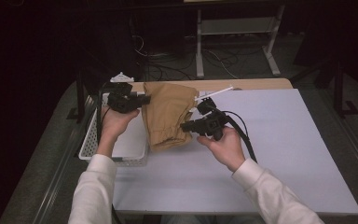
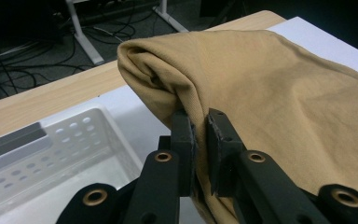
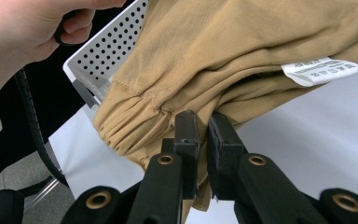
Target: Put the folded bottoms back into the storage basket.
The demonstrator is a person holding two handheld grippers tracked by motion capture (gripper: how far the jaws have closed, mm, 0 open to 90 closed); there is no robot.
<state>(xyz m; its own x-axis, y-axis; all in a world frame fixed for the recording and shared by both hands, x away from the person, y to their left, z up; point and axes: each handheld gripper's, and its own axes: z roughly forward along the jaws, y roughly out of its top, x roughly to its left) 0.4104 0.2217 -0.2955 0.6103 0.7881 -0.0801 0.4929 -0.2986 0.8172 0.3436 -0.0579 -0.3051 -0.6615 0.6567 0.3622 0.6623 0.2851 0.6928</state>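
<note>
Where both fingers (image 2: 228, 140) pinch it, soft tan cloth (image 1: 168, 114) bunches into folds.

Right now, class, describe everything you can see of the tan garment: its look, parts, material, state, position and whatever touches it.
The tan garment looks like soft knit cotton, folded into a thick bundle. One end has a gathered elastic cuff; a white printed label sticks out of a fold. It hangs lifted between the two grippers, above the white table and beside the perforated white basket. The left gripper is shut on its folded edge, the right gripper on the fabric near the cuff.
</note>
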